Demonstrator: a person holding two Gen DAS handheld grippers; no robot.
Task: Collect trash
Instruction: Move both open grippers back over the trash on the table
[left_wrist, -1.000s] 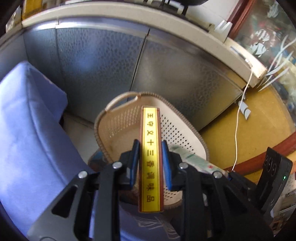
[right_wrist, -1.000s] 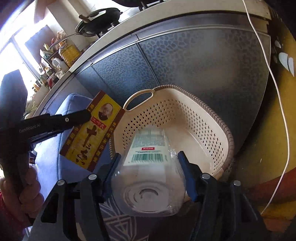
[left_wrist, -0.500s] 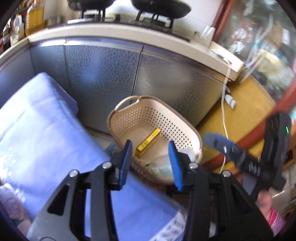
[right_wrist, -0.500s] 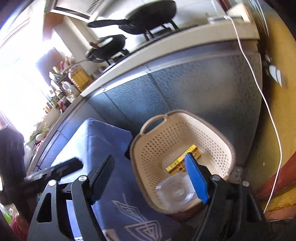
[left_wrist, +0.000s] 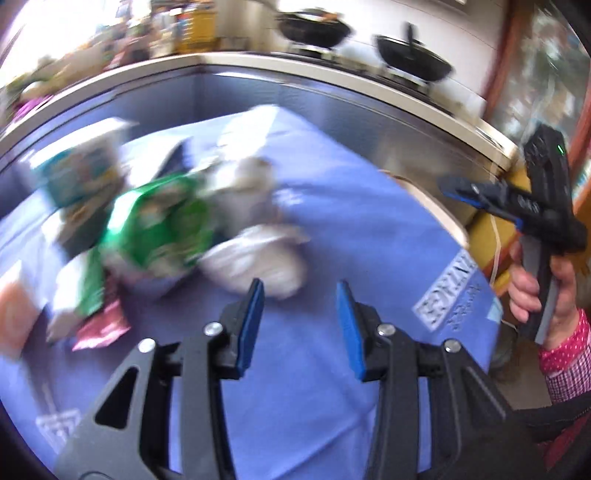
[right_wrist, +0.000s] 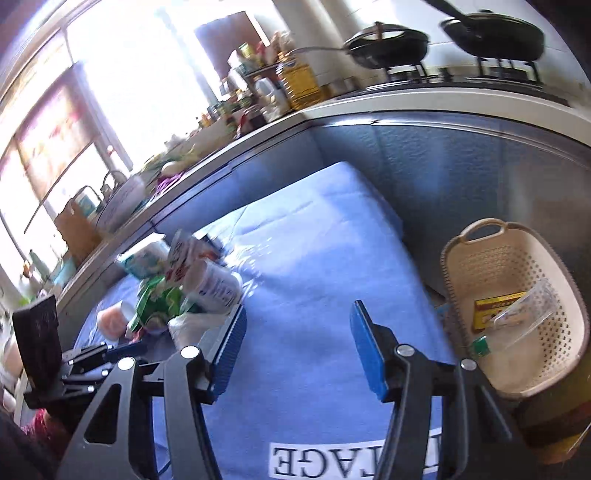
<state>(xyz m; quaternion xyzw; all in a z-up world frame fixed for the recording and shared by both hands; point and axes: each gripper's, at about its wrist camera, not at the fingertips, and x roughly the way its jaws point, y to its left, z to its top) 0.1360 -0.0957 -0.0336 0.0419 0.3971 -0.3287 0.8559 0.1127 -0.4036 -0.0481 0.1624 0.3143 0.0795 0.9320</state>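
A pile of trash (right_wrist: 184, 295) is lying on the cloth-covered desk (right_wrist: 314, 295), toward its left end. The basket (right_wrist: 517, 306) is sitting off the desk's right end, below it, with a box (right_wrist: 495, 308) and a plastic bottle (right_wrist: 528, 314) lying inside. Behind the desk, a counter (right_wrist: 406, 99) is carrying two pans (right_wrist: 388, 40).

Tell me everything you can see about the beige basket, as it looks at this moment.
The beige basket looks like plastic, with perforated walls, a darker woven-looking rim and a loop handle at its far end. It stands upright and open beside the blue-covered surface, in front of the grey cabinet. Inside lie a yellow and red box, a clear plastic container and a small green piece.
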